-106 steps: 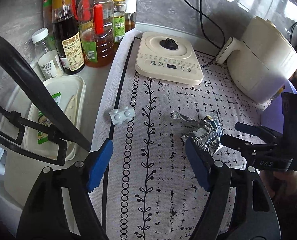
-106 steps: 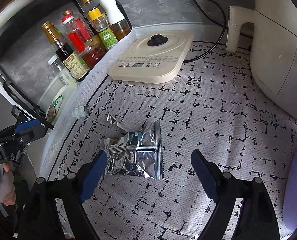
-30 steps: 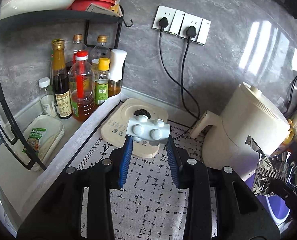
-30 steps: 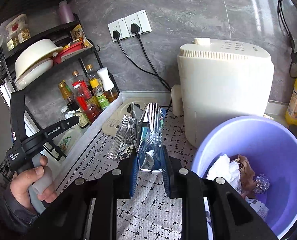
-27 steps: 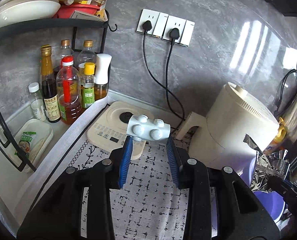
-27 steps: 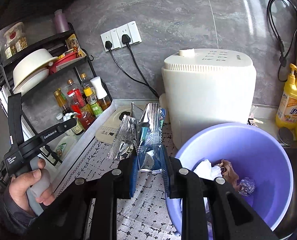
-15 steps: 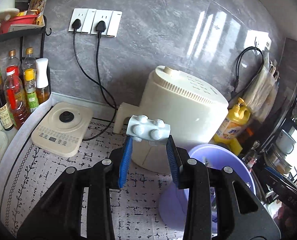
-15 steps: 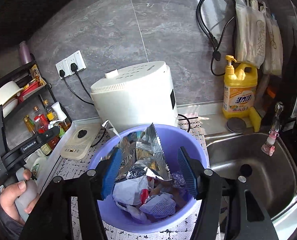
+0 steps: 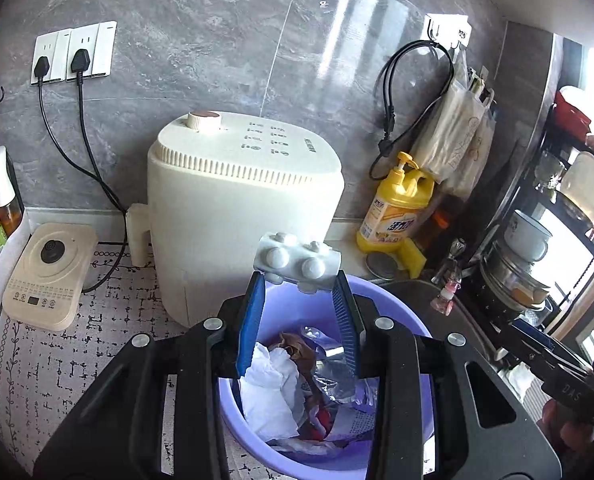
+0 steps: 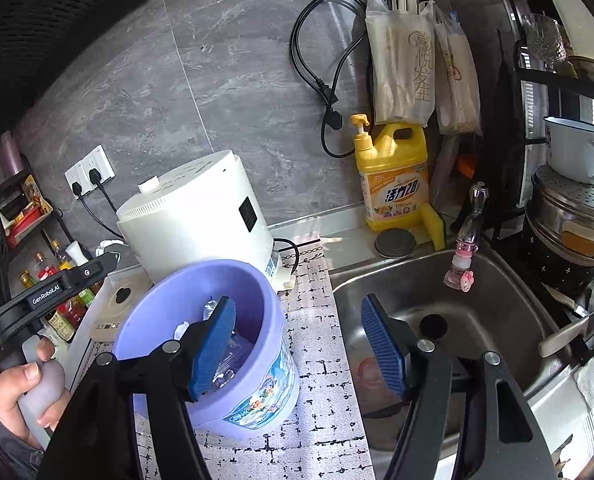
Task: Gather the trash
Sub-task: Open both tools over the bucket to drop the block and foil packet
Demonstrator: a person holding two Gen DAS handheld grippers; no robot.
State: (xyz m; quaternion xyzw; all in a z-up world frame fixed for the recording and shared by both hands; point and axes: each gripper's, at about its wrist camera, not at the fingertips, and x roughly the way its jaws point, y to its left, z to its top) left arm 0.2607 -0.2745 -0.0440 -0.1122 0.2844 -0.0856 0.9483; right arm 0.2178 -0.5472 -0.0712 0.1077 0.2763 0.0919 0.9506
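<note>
Above the purple bin (image 9: 417,328), left claw (image 9: 297,280) grips a white block (image 9: 297,262).

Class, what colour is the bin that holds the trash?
Lilac purple bin, best seen in the right wrist view.

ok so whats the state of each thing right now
left gripper: shut on white block, above the bin
right gripper: jaws open, empty
purple bin: upright, holding trash
foil wrapper: inside the bin
sink: no water seen
</note>
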